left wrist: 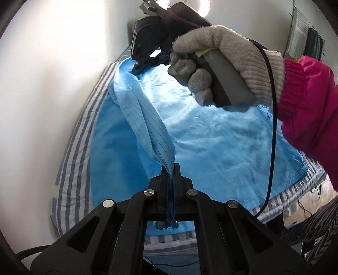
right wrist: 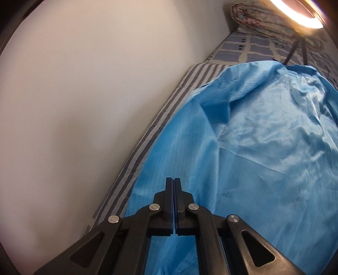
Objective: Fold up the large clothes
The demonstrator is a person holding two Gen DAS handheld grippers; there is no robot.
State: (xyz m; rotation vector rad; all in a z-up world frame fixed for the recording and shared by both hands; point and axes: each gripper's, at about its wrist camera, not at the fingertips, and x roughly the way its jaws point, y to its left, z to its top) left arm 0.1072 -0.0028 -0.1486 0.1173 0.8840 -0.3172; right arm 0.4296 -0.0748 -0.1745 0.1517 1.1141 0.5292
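A large light-blue garment [left wrist: 211,131] lies spread over a bed with a striped sheet [left wrist: 71,152]. My left gripper [left wrist: 170,166] is shut on a bunched fold of it, and a raised ridge of cloth [left wrist: 145,118] runs from there toward the far end. That ridge ends at my right gripper [left wrist: 136,70], held by a gloved hand [left wrist: 228,52], with its tips meeting on the cloth. In the right wrist view the right gripper [right wrist: 173,179] has its jaws together just over the garment [right wrist: 264,137], with only a thin blue line between them.
A white wall [left wrist: 42,84] runs close along the bed's left side. A pink sleeve [left wrist: 306,105] and a black cable [left wrist: 272,127] hang over the garment's right part. A rolled quilt [right wrist: 253,17], a ring lamp [right wrist: 300,19] and tripod legs [right wrist: 295,50] stand at the bed's far end.
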